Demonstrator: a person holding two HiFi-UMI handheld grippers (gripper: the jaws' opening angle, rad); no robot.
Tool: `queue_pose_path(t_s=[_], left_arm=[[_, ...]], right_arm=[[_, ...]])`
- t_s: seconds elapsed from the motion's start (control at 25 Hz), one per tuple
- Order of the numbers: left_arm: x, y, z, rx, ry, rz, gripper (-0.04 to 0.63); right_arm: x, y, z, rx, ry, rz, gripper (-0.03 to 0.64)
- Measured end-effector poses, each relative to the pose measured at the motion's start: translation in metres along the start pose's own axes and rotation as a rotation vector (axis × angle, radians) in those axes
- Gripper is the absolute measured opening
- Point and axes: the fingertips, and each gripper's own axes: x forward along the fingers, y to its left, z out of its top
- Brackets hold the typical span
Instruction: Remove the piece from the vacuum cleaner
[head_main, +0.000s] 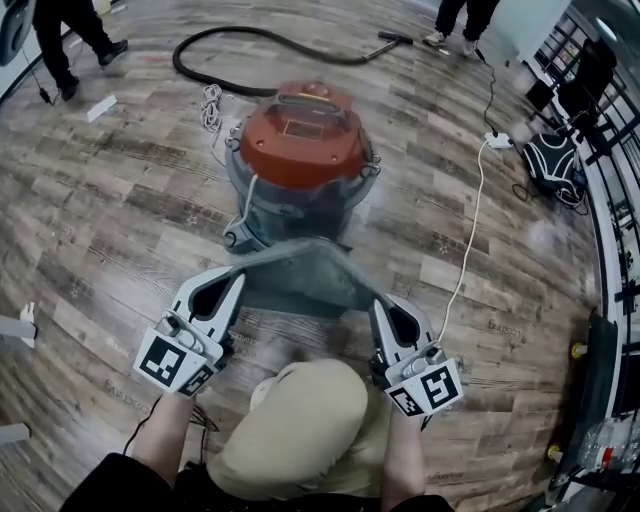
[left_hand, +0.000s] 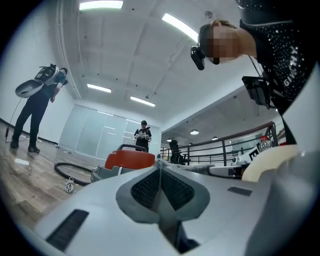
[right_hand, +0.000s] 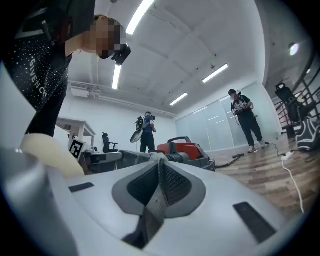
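Reading the head view first: gray cloth piece (head_main: 300, 275) is stretched flat between my two grippers, long axis running left to right across the frame, right end a little lower than the left. It sits on my side of the vacuum cleaner (head_main: 300, 150), covering the foot of its gray body in this view; I cannot tell whether it touches the machine there. Left gripper (head_main: 238, 275) has its jaws closed together on the left corner of the cloth. The left gripper view shows the ribbed pads (left_hand: 145, 187) meeting with no gap and cloth trailing off to the right from the tips. Right gripper (head_main: 378, 302) is likewise pinched shut on the right corner. In the right gripper view a strip of the fabric runs down between the pads (right_hand: 172, 185), and the rest spreads left from the tips. Both grippers point away from me toward the vacuum, which stands upright with its orange lid on top. Black hose (head_main: 178, 62) loops on the wooden floor (head_main: 100, 200) beyond it. White cable (head_main: 470, 230) trails along the right side. My knee in tan trousers (head_main: 300, 420) sits between the two grippers, nearer to me than the cloth.
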Motion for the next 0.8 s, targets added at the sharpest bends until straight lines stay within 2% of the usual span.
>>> queue_pose_path(t_s=[0.2, 0.32, 0.44, 0.48, 0.52, 0.56, 0.6, 0.72, 0.76, 0.8], left_arm=[[-0.027, 0.002, 0.007, -0.151, -0.101, 0.065, 0.021], [-0.024, 0.004, 0.004, -0.133, -0.102, 0.073, 0.022], [-0.019, 0.003, 0.008, -0.145, -0.122, 0.039, 0.027], [-0.018, 0.003, 0.010, -0.156, -0.130, 0.024, 0.084], [-0.019, 0.006, 0.014, -0.164, -0.135, 0.013, 0.187], [-0.020, 0.010, 0.017, -0.166, -0.134, 0.009, 0.256], [-0.022, 0.014, 0.020, -0.158, -0.127, 0.012, 0.265], [-0.025, 0.017, 0.019, -0.072, -0.070, 0.025, 0.264], [-0.025, 0.015, 0.015, -0.025, -0.036, 0.025, 0.229], [-0.024, 0.012, 0.011, 0.021, -0.004, 0.021, 0.032]], right_arm=[[-0.029, 0.012, 0.004, 0.106, -0.071, 0.003, 0.028], [-0.028, 0.010, -0.001, 0.089, -0.059, -0.006, 0.028], [-0.023, -0.002, 0.006, 0.118, -0.118, -0.060, 0.034], [-0.022, -0.005, 0.011, 0.130, -0.142, -0.066, 0.104], [-0.022, -0.008, 0.019, 0.143, -0.165, -0.062, 0.221], [-0.022, -0.011, 0.027, 0.155, -0.186, -0.053, 0.271], [-0.024, -0.015, 0.036, 0.158, -0.198, -0.043, 0.282], [-0.033, -0.029, 0.050, 0.101, -0.151, -0.009, 0.281], [-0.034, -0.032, 0.048, 0.071, -0.117, -0.008, 0.274], [-0.034, -0.035, 0.043, 0.050, -0.085, -0.015, 0.215]])
